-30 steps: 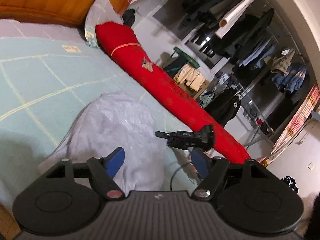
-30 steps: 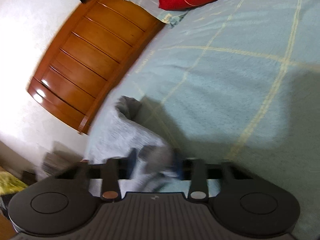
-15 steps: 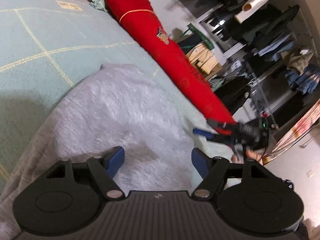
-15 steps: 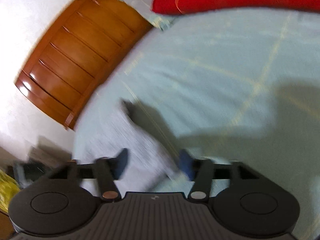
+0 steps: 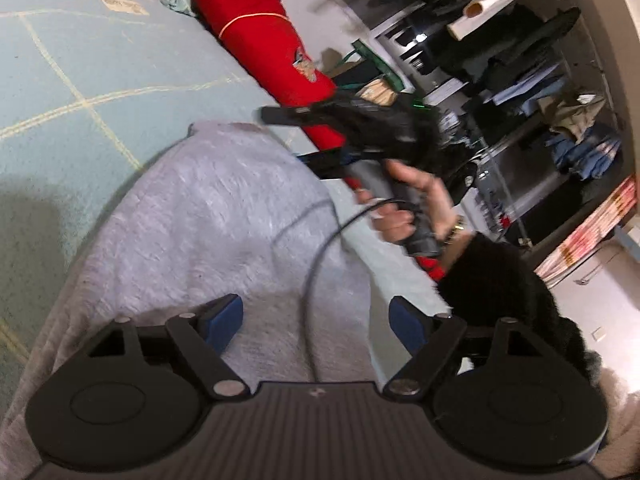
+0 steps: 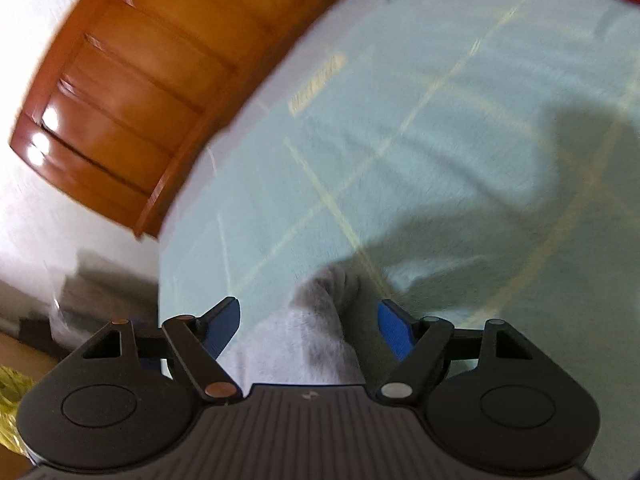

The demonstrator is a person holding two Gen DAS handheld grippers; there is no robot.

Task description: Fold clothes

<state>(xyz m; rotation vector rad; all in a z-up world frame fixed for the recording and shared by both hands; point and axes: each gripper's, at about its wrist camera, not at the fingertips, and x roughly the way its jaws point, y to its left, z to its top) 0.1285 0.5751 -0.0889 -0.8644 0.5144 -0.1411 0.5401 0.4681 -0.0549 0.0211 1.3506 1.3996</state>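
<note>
A grey fleecy garment (image 5: 208, 216) lies spread on the pale green bed cover (image 5: 100, 80). My left gripper (image 5: 316, 314) hovers low over its near part, its jaws opening with only flat cloth under them and no pad pressing. A hand (image 5: 416, 200) in a black sleeve holds my right gripper (image 5: 298, 138) above the garment's far edge. In the right wrist view a corner of the garment (image 6: 308, 344) lies loose between the blue fingers of the right gripper (image 6: 309, 316), whose jaws are opening and grip nothing.
A long red bolster (image 5: 260, 44) runs along the bed's far edge. Beyond it stands a crowded clothes rack (image 5: 520, 60). A wooden headboard (image 6: 132, 80) borders the bed cover (image 6: 440, 120). A black cable (image 5: 316, 280) hangs across the garment.
The right gripper, earlier shut on a fold of grey cloth, has let it go and drawn back. The left gripper sank closer over the garment, and the right hand moved nearer in its view.
</note>
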